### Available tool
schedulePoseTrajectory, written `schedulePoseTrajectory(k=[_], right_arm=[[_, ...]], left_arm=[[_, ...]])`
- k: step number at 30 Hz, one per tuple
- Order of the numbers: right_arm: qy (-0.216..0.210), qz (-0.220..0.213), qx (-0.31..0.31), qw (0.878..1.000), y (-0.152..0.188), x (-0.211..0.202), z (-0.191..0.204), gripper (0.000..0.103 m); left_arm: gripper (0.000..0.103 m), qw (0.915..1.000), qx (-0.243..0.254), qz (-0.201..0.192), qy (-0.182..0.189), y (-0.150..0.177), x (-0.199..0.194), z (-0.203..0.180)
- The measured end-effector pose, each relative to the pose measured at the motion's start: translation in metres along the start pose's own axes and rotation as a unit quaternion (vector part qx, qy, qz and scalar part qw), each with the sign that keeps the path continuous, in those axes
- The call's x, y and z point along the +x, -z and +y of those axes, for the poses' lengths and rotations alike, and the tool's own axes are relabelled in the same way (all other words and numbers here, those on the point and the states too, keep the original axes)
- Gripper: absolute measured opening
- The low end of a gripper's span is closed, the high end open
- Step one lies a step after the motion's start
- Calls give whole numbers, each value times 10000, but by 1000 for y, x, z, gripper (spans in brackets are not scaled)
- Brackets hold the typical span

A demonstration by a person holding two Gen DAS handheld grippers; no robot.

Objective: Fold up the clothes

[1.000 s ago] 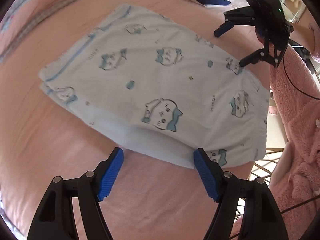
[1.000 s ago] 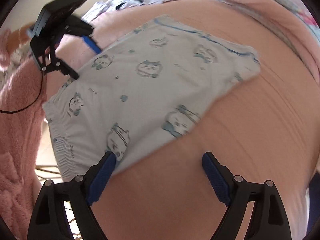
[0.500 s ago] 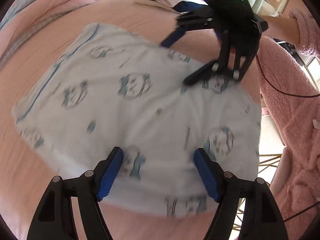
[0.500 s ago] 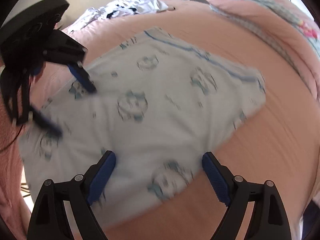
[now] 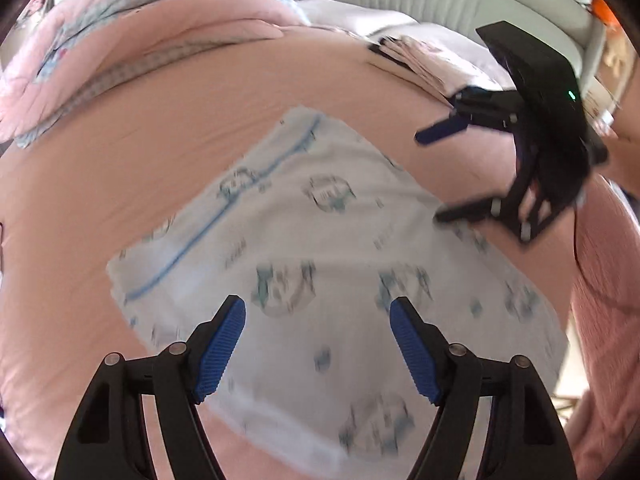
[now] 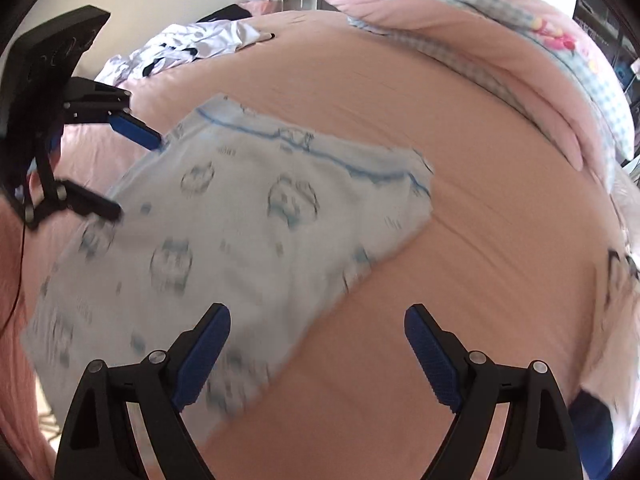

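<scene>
Across both frames a pink bed sheet [image 5: 120, 184] fills the view. At frame centre lies the folded pale-blue garment [image 5: 320, 264] with cat prints, flat on the sheet. Upper part of both views: a pink quilt [image 6: 500, 40]. Upper left of the right view: crumpled clothes [image 6: 188, 46]. Left gripper [image 5: 318, 344], bottom centre, jaws wide apart, holding nothing, over the garment. Right gripper [image 6: 318, 350], jaws spread, empty, straddling the garment's edge.

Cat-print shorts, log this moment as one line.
shorts: flat on pink bed | left gripper: open, above shorts | right gripper: open, over edge
</scene>
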State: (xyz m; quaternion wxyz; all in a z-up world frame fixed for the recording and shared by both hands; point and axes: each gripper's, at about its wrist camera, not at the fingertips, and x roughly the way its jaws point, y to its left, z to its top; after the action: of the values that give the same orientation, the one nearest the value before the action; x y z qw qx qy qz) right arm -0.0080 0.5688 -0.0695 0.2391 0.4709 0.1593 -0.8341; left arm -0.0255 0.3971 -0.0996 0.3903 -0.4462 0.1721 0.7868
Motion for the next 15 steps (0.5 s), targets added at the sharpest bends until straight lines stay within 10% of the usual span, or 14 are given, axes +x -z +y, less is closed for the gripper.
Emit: schedulePoseTrajectory(k=[12, 15], right_arm=[[-160, 520, 186, 9983, 35, 4, -33, 89], [35, 312, 585, 9978, 25, -6, -52, 89]], left_arm=[[75, 9974, 42, 719, -8, 55, -23, 50], [75, 9991, -221, 279, -236, 50, -37, 62]])
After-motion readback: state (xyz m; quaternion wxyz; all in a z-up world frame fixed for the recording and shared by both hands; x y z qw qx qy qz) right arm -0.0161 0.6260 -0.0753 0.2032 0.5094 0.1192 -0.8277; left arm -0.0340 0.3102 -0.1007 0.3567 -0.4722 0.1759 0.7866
